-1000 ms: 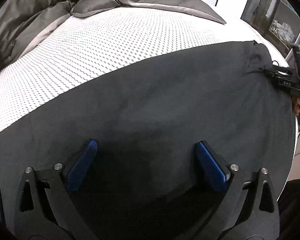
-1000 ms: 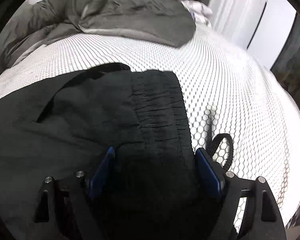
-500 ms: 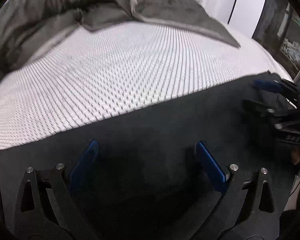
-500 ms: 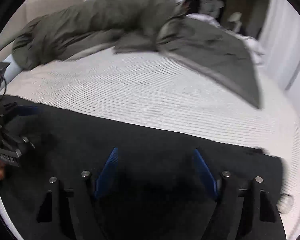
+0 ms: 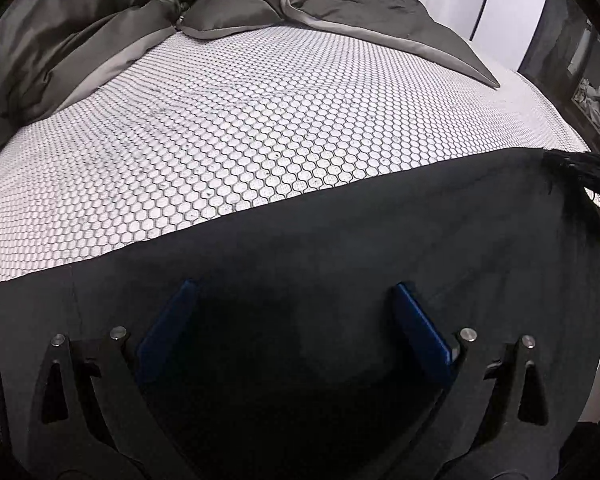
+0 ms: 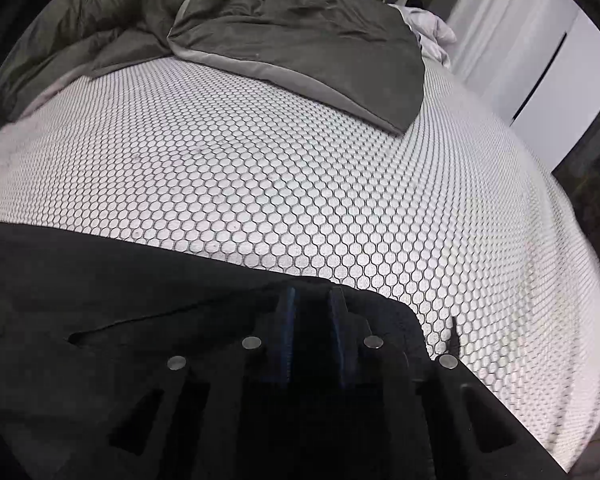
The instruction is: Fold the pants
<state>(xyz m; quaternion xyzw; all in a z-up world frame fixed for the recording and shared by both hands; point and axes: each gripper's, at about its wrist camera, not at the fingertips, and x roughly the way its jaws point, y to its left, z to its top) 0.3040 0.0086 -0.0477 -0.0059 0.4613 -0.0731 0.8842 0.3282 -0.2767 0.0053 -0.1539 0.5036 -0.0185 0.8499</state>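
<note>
A bed [image 5: 260,152] with a white honeycomb-patterned mattress cover filled most of both views, and a rumpled grey-green duvet [image 6: 300,40] was heaped along its far side. White curtains and a pale panel stood beyond the bed on the right, with a dark shelf unit at the right edge of the left wrist view.

The black pants [image 5: 340,248] lay spread flat across the near part of the bed, their far edge running in a straight line against the white cover. In the right wrist view a fold line or slit showed in the fabric to the left of the fingers.

The left gripper [image 5: 296,320] hovered over the pants with its blue fingers [image 5: 168,320] wide apart, nothing pinched between them.

The right gripper [image 6: 314,320] was at the pants' far right corner. Its jaws had just been closing and now stood narrowly apart, with black cloth bunched between the pads, apparently pinched. From the left wrist view, that corner appeared drawn up into a puckered point where the right gripper met it.
</note>
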